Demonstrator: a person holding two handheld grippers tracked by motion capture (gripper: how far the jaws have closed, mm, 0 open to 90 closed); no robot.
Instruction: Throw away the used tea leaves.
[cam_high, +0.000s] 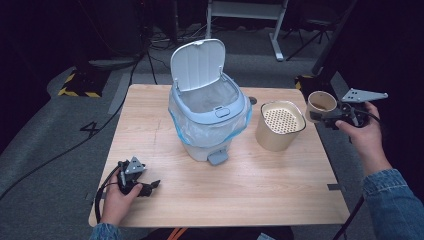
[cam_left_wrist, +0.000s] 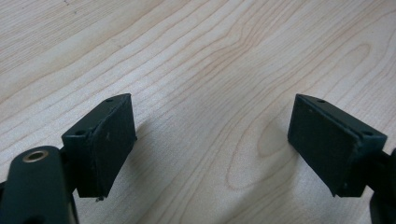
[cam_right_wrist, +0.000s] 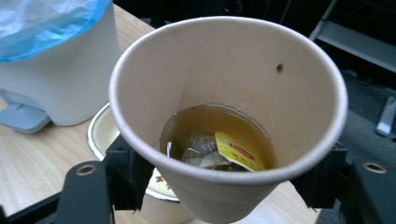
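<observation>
A paper cup (cam_high: 320, 105) (cam_right_wrist: 229, 112) hangs in the air past the table's right edge, clamped in my right gripper (cam_high: 327, 119) (cam_right_wrist: 229, 186). The cup holds brownish tea and a tea bag with a yellow tag (cam_right_wrist: 239, 151). Just left of it stands a cream container (cam_high: 280, 125) topped by a perforated strainer. A white pedal bin (cam_high: 209, 107) (cam_right_wrist: 56, 70) with a blue liner bag stands mid-table, its lid raised. My left gripper (cam_high: 156, 184) (cam_left_wrist: 212, 147) rests low over the bare wood near the front left, open, nothing between its pads (cam_left_wrist: 112, 142).
The wooden table (cam_high: 250, 190) has free surface across its front half. The bin's foot pedal (cam_high: 218, 158) points toward me. Dark floor with cables and a desk frame (cam_high: 250, 15) lie beyond the far edge.
</observation>
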